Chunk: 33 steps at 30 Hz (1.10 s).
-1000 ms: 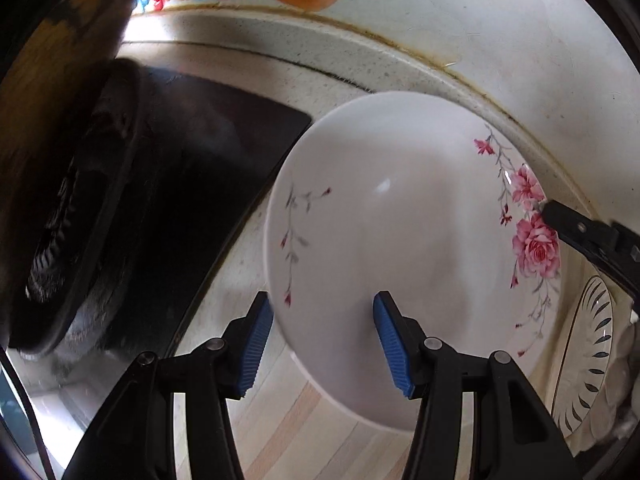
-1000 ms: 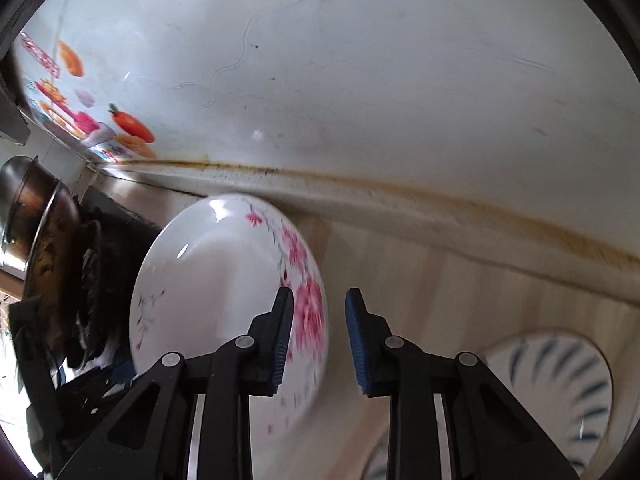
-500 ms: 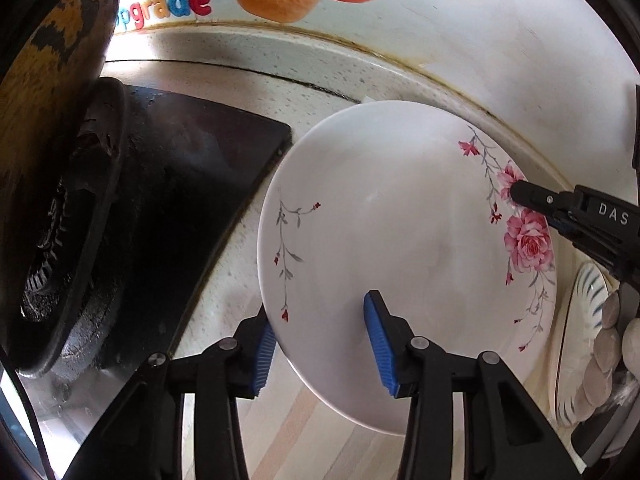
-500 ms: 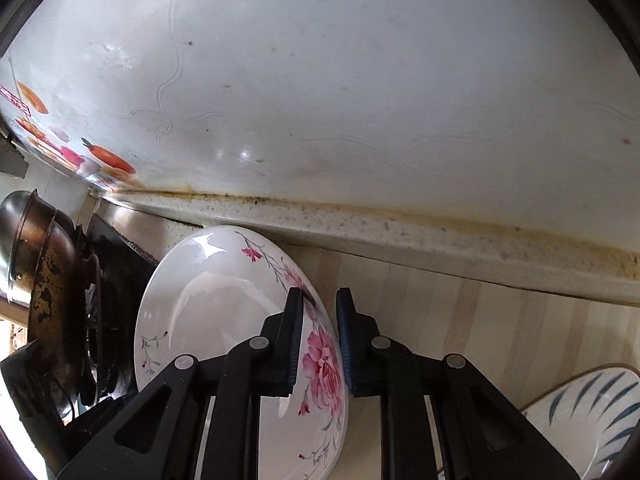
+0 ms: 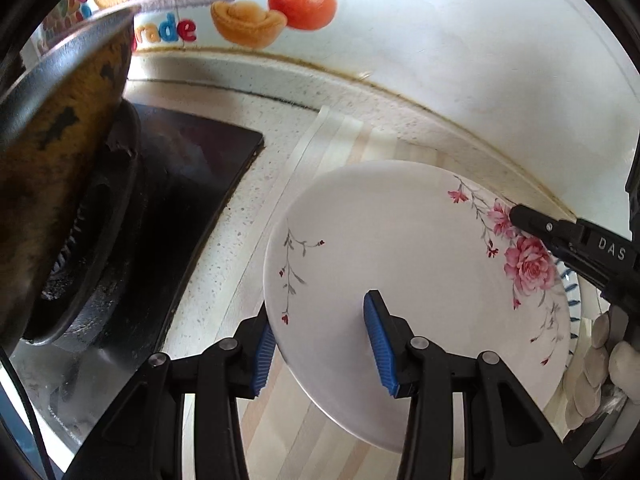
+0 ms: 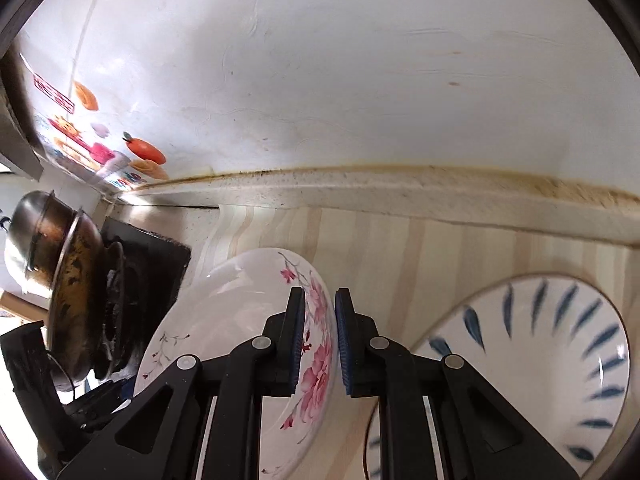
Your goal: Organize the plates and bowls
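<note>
Both grippers are clamped on the same floral plate, one per side, probably so it stays level while carried. The left gripper pinches the near rim, the right gripper the rose-printed edge. The plate hangs tilted above the striped counter (white, glossy, pink roses, thin twig sprigs). Beyond it, a blue-leaf bowl, likely the stacking spot.

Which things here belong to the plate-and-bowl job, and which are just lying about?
Job: floral plate, held at its rim by left claw and right claw; blue-leaf bowl.
Lying about: wok, stove, wall stickers.
</note>
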Tool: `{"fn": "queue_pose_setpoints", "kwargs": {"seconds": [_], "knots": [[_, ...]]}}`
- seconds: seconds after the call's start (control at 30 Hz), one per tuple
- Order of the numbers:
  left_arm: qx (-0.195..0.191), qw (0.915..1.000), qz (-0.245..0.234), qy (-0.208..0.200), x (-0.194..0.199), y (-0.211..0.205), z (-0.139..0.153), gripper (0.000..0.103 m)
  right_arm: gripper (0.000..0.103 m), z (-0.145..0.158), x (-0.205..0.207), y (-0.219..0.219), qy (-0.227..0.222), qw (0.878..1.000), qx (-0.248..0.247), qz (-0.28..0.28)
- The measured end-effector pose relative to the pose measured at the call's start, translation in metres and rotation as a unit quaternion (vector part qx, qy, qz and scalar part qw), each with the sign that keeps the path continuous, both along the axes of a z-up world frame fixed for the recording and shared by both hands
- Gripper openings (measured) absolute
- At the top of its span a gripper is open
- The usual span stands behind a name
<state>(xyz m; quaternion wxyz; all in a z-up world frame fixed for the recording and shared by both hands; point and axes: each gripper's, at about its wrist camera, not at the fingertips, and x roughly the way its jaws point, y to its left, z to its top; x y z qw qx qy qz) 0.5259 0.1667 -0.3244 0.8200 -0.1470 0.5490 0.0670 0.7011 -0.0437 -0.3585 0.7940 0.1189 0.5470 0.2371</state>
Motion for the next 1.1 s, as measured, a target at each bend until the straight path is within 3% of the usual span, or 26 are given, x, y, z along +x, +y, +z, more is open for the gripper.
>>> {"fn": "queue_pose_setpoints", "kwargs": {"seconds": [0.43,0.63,0.9,1.1], "knots": [[-0.020,0.9987,-0.043,-0.016,-0.069,-0.060,0.068,0.040,0.017,0.050,-0.088,-0.086,-0.003,0.997,0.067,-0.036],[-0.039,0.9952,-0.090,-0.005,-0.105,-0.096,0.081,0.040,0.017,0.071,-0.145,-0.136,-0.006,0.996,0.078,-0.050],[-0.045,0.9897,-0.135,0.015,-0.135,-0.144,0.076,0.039,0.017,0.069,-0.221,-0.203,0.008,0.993,0.083,-0.083],[-0.042,0.9825,-0.172,0.057,-0.144,-0.174,0.048,0.040,0.017,0.047,-0.264,-0.244,0.033,0.990,0.085,-0.108]]}}
